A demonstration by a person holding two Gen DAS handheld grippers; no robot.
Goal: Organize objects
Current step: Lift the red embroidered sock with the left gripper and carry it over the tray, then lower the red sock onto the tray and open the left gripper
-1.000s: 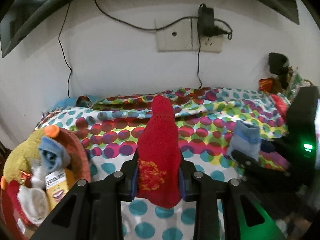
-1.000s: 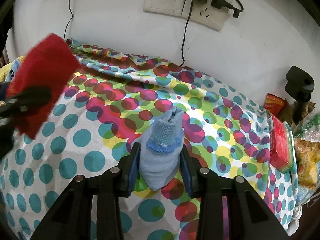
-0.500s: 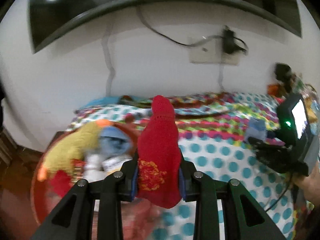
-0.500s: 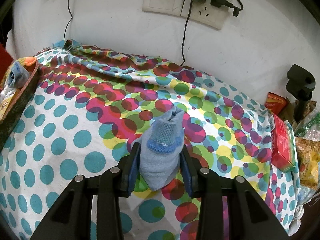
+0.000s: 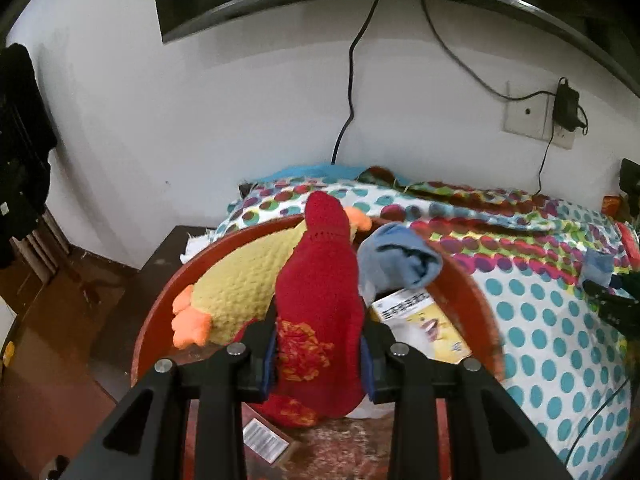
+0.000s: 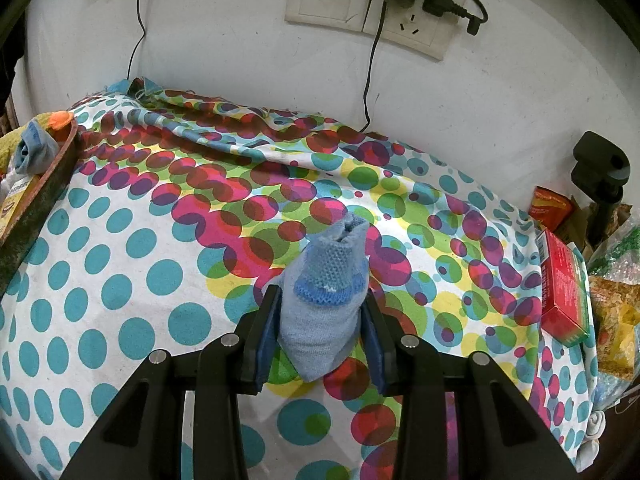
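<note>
A red knitted sock (image 5: 320, 300) with a gold pattern stands upright between the pads of my left gripper (image 5: 320, 348), whose jaws are opening while the pads still touch it. It hangs over a round red-brown basket (image 5: 160, 312) that holds a yellow plush toy (image 5: 244, 284), a rolled blue sock (image 5: 400, 256) and a yellow packet (image 5: 420, 320). My right gripper (image 6: 320, 328) is shut on a light blue sock (image 6: 324, 304) just above the dotted cloth (image 6: 120, 260). In the right wrist view the basket (image 6: 40, 200) is at the far left edge.
A red box (image 6: 564, 288), snack packets (image 6: 616, 312) and a black stand (image 6: 600, 168) crowd the cloth's right edge. A wall socket (image 6: 360, 0) with cables hangs behind. Left of the basket a dark wooden surface (image 5: 120, 280) drops to the floor.
My left gripper has swung left with the red sock, from above the dotted cloth to above the basket. The right gripper and its blue sock have stayed put.
</note>
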